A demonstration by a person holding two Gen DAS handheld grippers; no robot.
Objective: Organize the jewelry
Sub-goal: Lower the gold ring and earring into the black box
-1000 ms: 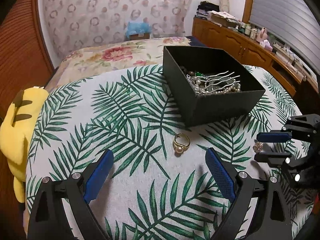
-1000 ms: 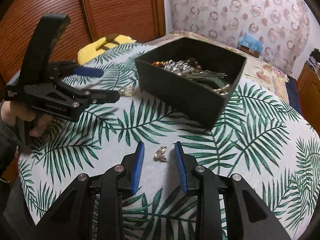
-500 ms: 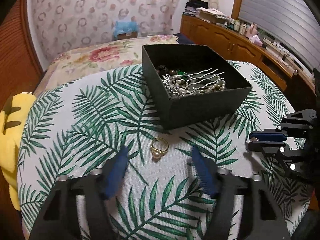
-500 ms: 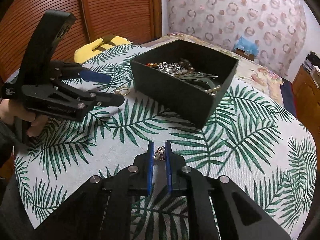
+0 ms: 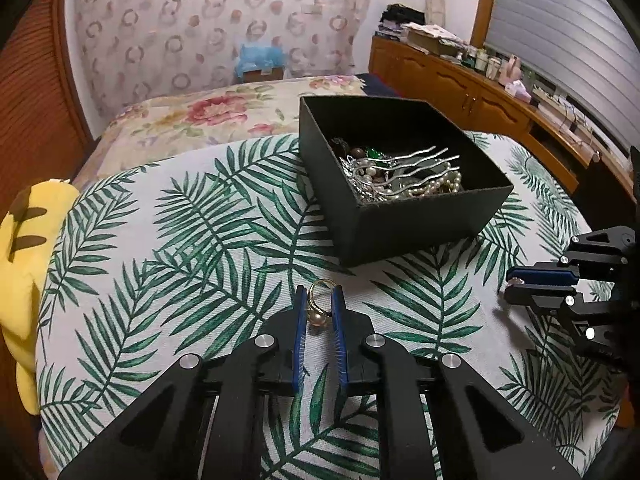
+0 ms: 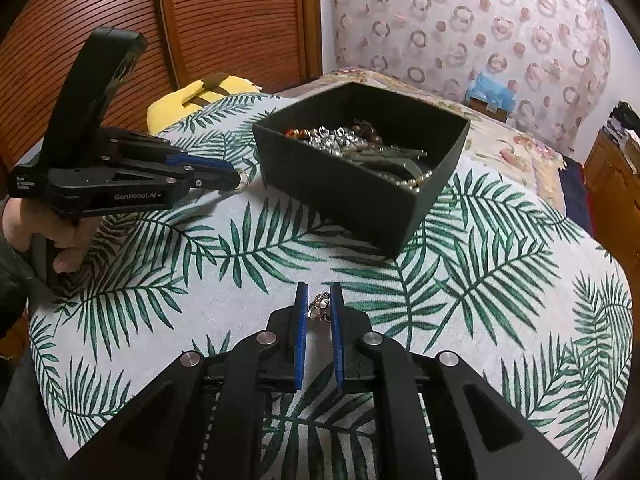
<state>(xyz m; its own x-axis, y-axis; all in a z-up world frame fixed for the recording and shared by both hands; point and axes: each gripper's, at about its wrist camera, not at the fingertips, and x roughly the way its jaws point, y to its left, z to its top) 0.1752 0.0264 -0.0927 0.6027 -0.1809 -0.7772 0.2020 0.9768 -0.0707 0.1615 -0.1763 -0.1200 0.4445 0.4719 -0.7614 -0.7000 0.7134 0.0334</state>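
A black open box (image 5: 424, 220) stands on the palm-leaf tablecloth and holds pearls, beads and a silver hair comb (image 5: 404, 178); it also shows in the right wrist view (image 6: 360, 200). My left gripper (image 5: 319, 300) is shut on a gold pearl ring (image 5: 318, 308), low over the cloth in front of the box. My right gripper (image 6: 319, 300) is shut on a small silver earring (image 6: 319, 307), right of the box's near corner. The right gripper (image 5: 510, 284) shows in the left wrist view, the left gripper (image 6: 236, 180) in the right wrist view.
A yellow plush toy (image 5: 24, 248) lies at the table's left edge. A floral-covered bed (image 5: 208, 116) is behind the table. A wooden sideboard (image 5: 480, 96) with clutter runs along the right wall. Wooden slatted doors (image 6: 224, 20) stand behind the left hand.
My left gripper moved forward and closed on the pearl ring. My right gripper closed on the small earring. The box has not moved.
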